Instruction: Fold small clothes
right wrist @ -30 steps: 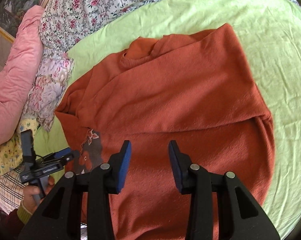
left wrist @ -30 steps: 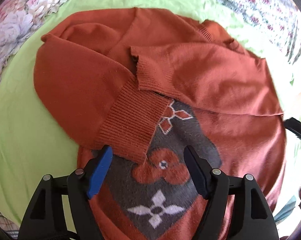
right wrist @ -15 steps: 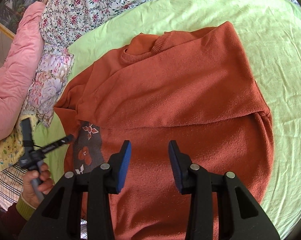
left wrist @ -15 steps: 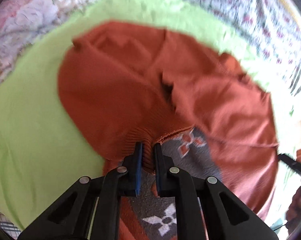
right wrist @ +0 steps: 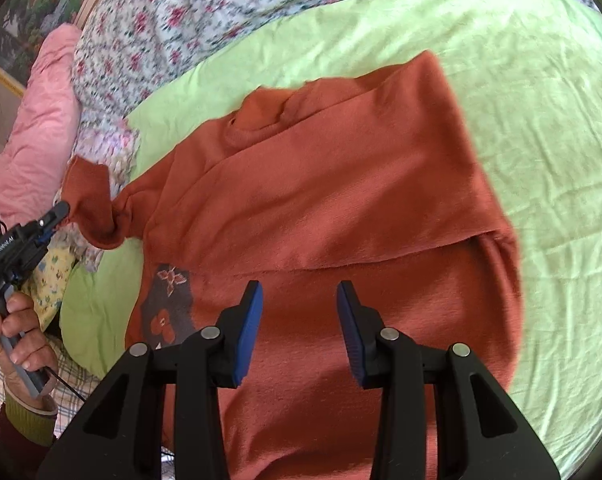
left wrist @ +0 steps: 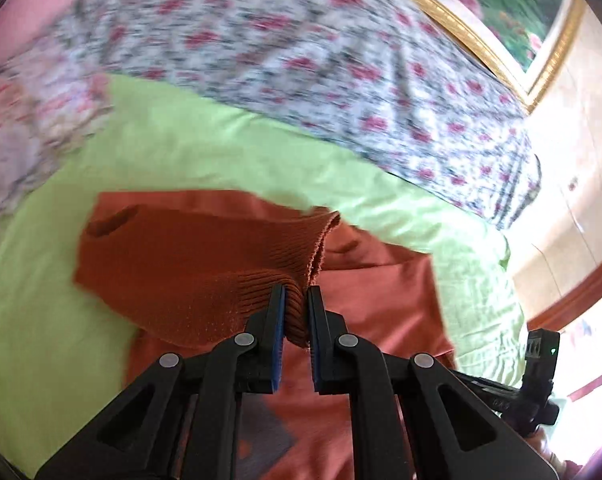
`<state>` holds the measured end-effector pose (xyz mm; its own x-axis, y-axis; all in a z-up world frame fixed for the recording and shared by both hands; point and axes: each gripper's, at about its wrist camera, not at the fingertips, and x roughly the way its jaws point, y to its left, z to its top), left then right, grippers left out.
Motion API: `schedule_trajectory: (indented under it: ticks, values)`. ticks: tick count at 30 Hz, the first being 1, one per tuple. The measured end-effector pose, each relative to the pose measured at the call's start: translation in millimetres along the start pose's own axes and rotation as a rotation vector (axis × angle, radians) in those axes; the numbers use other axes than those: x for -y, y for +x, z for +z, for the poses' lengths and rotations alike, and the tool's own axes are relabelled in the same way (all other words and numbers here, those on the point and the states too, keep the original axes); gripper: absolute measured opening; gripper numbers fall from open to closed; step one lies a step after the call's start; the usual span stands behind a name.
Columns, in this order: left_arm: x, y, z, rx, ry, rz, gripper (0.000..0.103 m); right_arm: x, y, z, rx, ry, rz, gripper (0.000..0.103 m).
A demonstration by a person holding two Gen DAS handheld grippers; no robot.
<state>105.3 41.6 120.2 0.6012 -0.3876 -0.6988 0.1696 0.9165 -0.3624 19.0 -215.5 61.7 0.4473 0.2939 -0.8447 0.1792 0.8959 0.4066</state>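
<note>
On R view only: L gripper (right wrist: 63, 210) lifting sleeve (right wrist: 91, 208).

Left gripper (left wrist: 294, 312) of matte black plastic, blue pads (left wrist: 277, 340), round silver screws, right gripper (right wrist: 299, 312) built alike, bare-skinned hand (right wrist: 15, 334) with olive ribbed cuff, white lettering on black body, thin black cable

Green bedsheet (right wrist: 521, 120), floral quilt (left wrist: 301, 60), gold-framed picture (left wrist: 501, 20), bright daylight.
</note>
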Motion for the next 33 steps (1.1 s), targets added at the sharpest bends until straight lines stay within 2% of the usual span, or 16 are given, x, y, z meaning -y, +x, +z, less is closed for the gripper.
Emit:
schedule_trajectory:
  ticks: [8,14,18,20,22,23,24,25,27,28,29,33]
  values:
    - [109,95,-8,-0.100,0.159,-0.104,0.009,44,-29,6,0.086,0.076,-0.042,0.040]
    - [159,165,-28,-0.197,0.225,-0.125,0.009,81,-41,2,0.117,0.156,-0.078,0.040]
    - [176,201,-46,-0.246,0.259,-0.116,0.010,101,-47,2,0.142,0.203,-0.092,0.040]
    - [176,218,-53,-0.302,0.267,-0.103,0.012,107,-46,3,0.137,0.213,-0.096,0.040]
    - [172,227,-59,-0.349,0.255,-0.108,0.022,111,-44,7,0.132,0.224,-0.095,0.040]
    - [168,227,-61,-0.360,0.244,-0.121,0.024,111,-42,9,0.132,0.228,-0.088,0.040]
    - [163,224,-62,-0.362,0.240,-0.128,0.030,110,-40,10,0.131,0.230,-0.081,0.040]
    - [159,219,-64,-0.361,0.243,-0.122,0.042,108,-37,13,0.126,0.228,-0.075,0.040]
    - [148,207,-65,-0.348,0.242,-0.116,0.052,101,-29,18,0.115,0.218,-0.059,0.050]
    - [137,197,-67,-0.339,0.236,-0.112,0.052,98,-26,21,0.112,0.210,-0.052,0.057]
    - [128,188,-67,-0.336,0.230,-0.106,0.052,94,-23,23,0.112,0.201,-0.044,0.060]
    - [75,148,-65,-0.308,0.173,-0.045,0.052,75,-5,34,0.100,0.153,-0.016,0.060]
